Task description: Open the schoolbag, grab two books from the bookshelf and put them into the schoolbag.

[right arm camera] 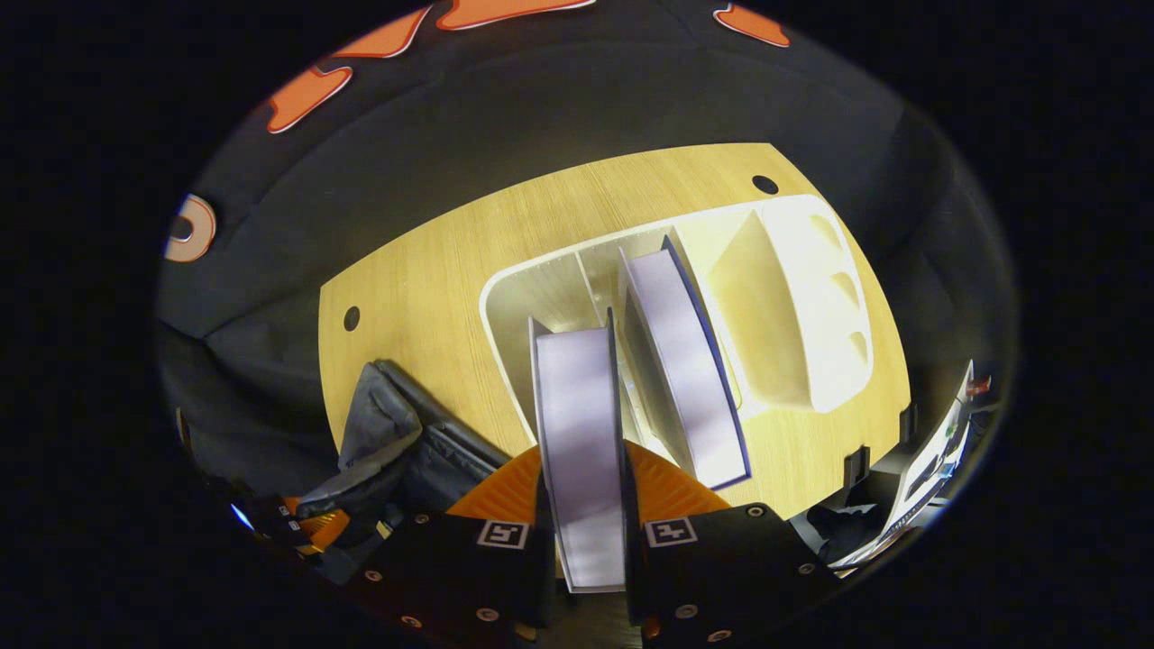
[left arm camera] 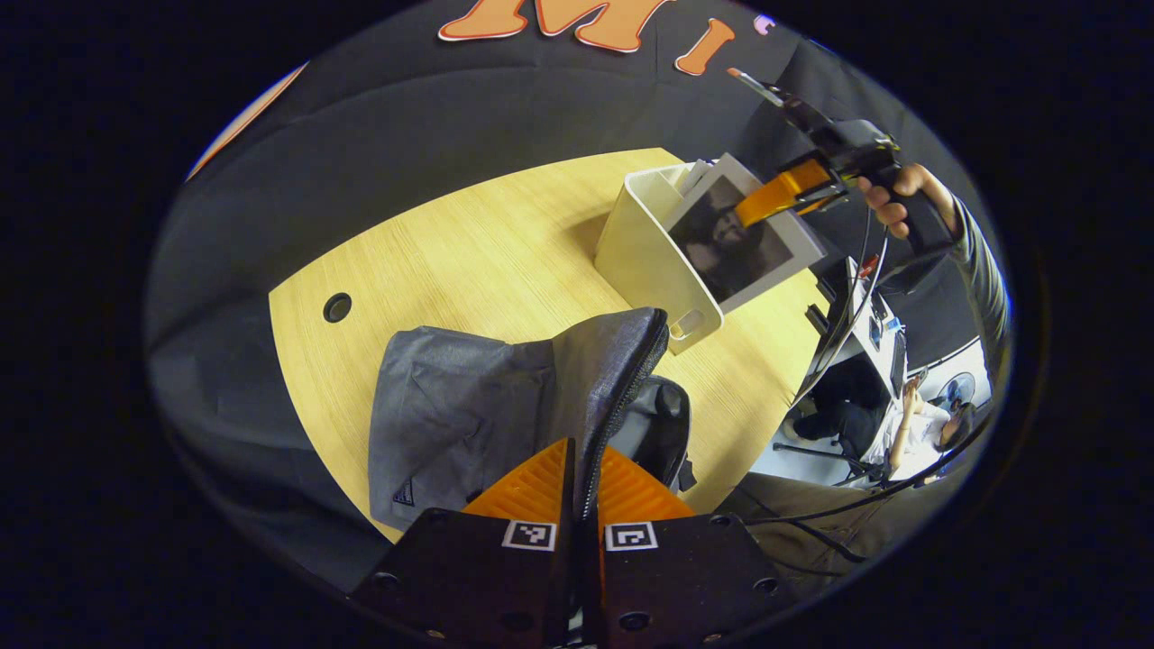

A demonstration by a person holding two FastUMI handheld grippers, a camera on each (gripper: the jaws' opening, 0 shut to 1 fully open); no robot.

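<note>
The grey schoolbag [left arm camera: 469,406] lies on the wooden table [left arm camera: 451,243]. My left gripper [left arm camera: 581,469] is shut on its zippered flap edge and holds it up. Behind the bag stands the white bookshelf [left arm camera: 640,252]. A book [left arm camera: 739,243] with a dark picture on its cover is raised out of it, with my right gripper [left arm camera: 766,203] clamped on its top. In the right gripper view, the right gripper [right arm camera: 581,460] is shut on that book [right arm camera: 577,397], page edges towards me. A second book [right arm camera: 685,361] stands in the bookshelf [right arm camera: 793,297] beside it. The schoolbag [right arm camera: 397,442] lies at lower left.
A hand and sleeve [left arm camera: 947,225] hold the right gripper, with cables hanging below. The table has round holes [left arm camera: 337,307] [right arm camera: 764,184]. Beyond the table's right edge a person [left arm camera: 920,424] sits by a desk. Bare tabletop lies left of the bookshelf.
</note>
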